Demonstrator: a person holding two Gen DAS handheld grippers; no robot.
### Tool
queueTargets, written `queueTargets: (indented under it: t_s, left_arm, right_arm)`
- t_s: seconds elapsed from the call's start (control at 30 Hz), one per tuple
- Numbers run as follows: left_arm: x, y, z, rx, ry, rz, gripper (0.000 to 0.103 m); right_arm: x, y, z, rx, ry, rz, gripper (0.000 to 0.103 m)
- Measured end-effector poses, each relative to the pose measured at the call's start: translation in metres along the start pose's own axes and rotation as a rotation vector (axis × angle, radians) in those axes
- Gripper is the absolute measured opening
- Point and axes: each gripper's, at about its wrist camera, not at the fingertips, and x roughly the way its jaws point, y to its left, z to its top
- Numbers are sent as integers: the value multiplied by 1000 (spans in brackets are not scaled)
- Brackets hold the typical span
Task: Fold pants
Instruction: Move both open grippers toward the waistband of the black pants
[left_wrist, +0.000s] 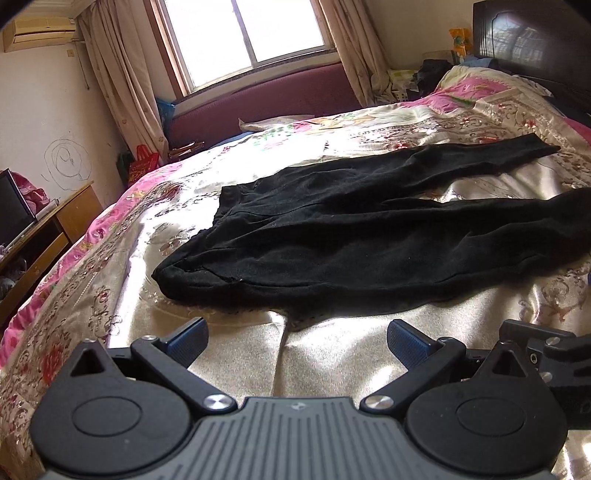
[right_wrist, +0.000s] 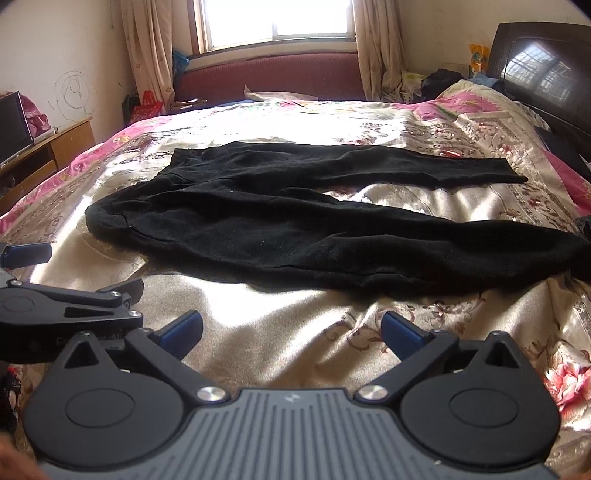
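Black pants (left_wrist: 332, 236) lie spread flat on the floral satin bedspread (left_wrist: 229, 354). Their waistband is at the left and the two legs run apart to the right. In the right wrist view the pants (right_wrist: 277, 229) fill the middle, with the far leg reaching toward the headboard. My left gripper (left_wrist: 297, 338) is open just short of the near edge of the pants, with nothing between its fingers. My right gripper (right_wrist: 291, 328) is also open and empty, a little back from the near leg. The left gripper (right_wrist: 86, 269) shows at the left edge of the right wrist view.
A dark wooden headboard (right_wrist: 535, 66) stands at the right, with a clothes pile (right_wrist: 443, 81) beside it. A maroon bench (left_wrist: 266, 99) runs under the window. Left of the bed are a wooden desk (left_wrist: 48, 229) and a red bag (left_wrist: 144, 162).
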Motion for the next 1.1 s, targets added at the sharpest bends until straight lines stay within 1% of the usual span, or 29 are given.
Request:
queueTargets:
  t_s: [0.13,0.3,0.4,0.57,0.67,0.8,0.9,0.97,1.03,1.1]
  left_arm:
    - [29,3,8,5,15,-18,103]
    - [54,3,10,21,22,-25,103]
    - [63,6,12,10,12,-39,103]
    - [83,14,31,46,-30,-83,103]
    - [106,21,54,95,-45,-105,103]
    - [139,29,83,141,-18,-112,103]
    - [160,31,103,186,-7,-116,103]
    - [174,32,115,181,21,-125,103]
    - [191,37,128,155,64,-151,103]
    - [204,41,140,147,80,-184,103]
  right_arm:
    - [32,-1,15,-19,29,12,102]
    - [61,1,24,-76,30,2,102]
    - [74,-2,27,-70,38,6,102]
    - [95,-4,43,-101,40,43,102]
    - [112,-5,65,-155,35,77,102]
    - [146,-9,102,-193,70,114,102]
    - [167,-6,128,-252,75,126,101]
    - [179,-3,142,-274,84,142,101]
    - [192,-4,158,-271,99,170,100]
    - [203,-5,173,-281,101,184,100]
